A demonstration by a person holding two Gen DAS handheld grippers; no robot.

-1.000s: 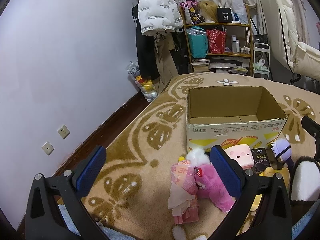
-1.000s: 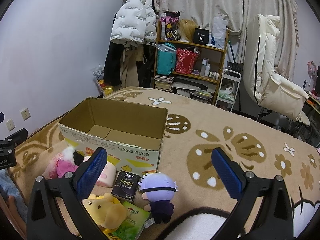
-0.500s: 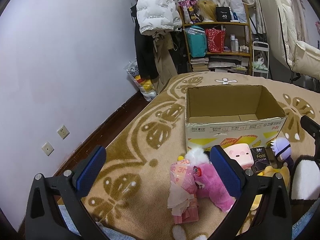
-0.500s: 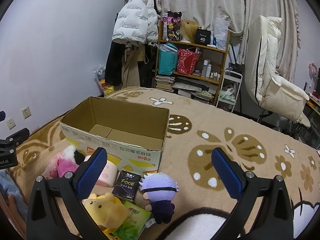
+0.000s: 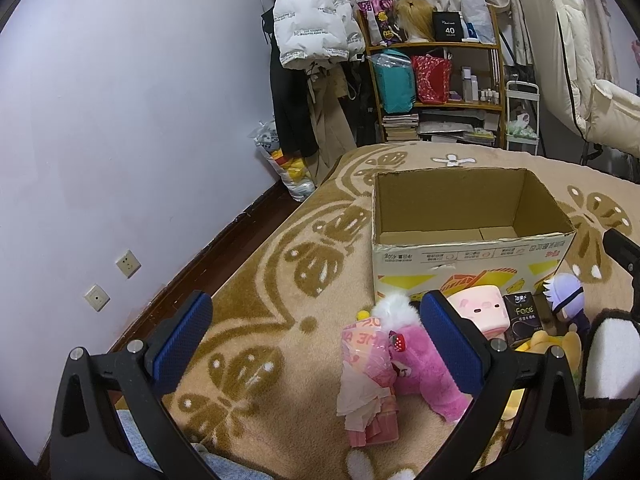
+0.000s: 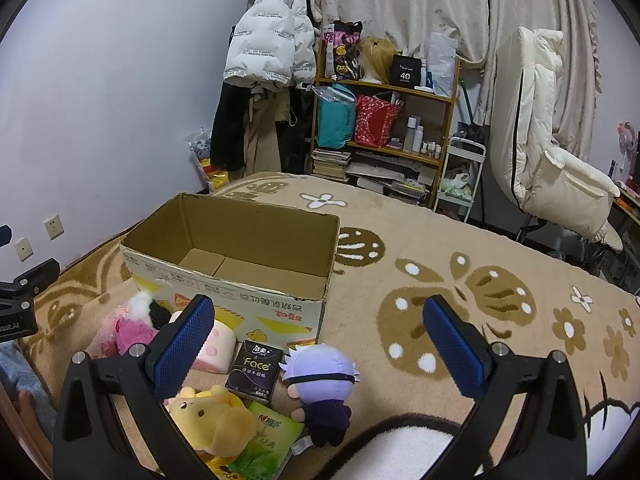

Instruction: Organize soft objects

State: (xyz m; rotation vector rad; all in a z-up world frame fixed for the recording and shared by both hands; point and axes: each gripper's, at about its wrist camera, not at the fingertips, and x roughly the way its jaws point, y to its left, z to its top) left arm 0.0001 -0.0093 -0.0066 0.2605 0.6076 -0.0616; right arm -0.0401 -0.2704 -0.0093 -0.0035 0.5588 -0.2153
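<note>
Fluffy pink plush [image 5: 424, 364] lies beside the empty cardboard box [image 5: 472, 264]; both grippers' jaws released.

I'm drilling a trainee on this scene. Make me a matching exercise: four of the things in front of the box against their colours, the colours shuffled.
Things:
1. bear plush
2. doll with the blindfold
3. Face tissue pack
4. block plush with a pig snout

Colours:
A. black
B. pale pink
C. yellow
D. lilac hair, dark body

Pairs: 1-C, 2-D, 3-A, 4-B
</note>
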